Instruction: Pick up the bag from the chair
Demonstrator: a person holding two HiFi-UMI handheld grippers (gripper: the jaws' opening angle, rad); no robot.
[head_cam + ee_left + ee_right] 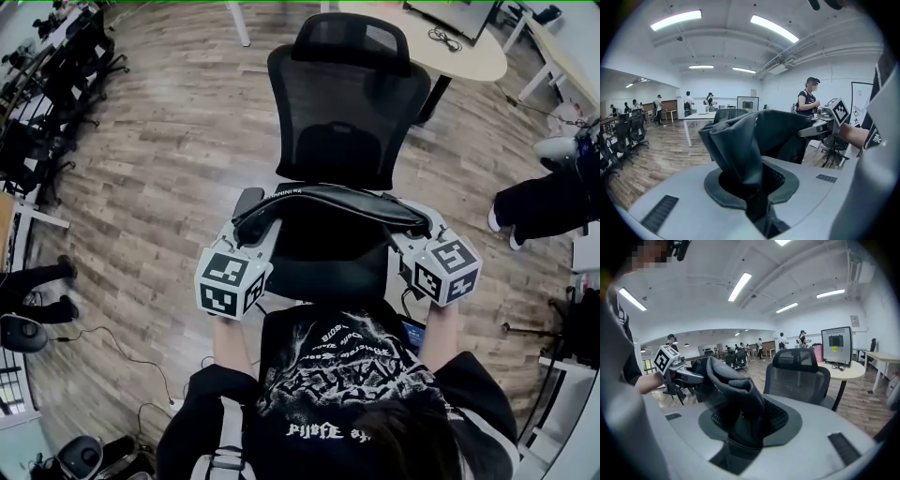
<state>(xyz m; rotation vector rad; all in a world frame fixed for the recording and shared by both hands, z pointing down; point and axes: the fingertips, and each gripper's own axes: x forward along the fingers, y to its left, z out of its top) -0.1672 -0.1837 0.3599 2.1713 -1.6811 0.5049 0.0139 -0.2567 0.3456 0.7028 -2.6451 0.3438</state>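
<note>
Black bag (333,202) hangs stretched between the two grippers over the seat of the office chair (349,112), in front of its mesh backrest. The left gripper (251,225) is clamped on the bag's left end and the right gripper (415,228) on its right end. A fold of fabric is bunched between each pair of jaws.

The floor (159,178) was laid in grey-brown wood planks. A round pale table (469,58) stood at the far right with a monitor (836,341) on it. Black office chairs (80,66) were crowded along the left side, and a long white desk (701,116) stood further back. The walls (628,56) and ceiling were white. Long strip lights (676,19) lit the room, and pipes (820,47) ran along the ceiling. Several people (658,107) stood at the far end of the room, and one person (809,96) stood nearer, by the right wall.
</note>
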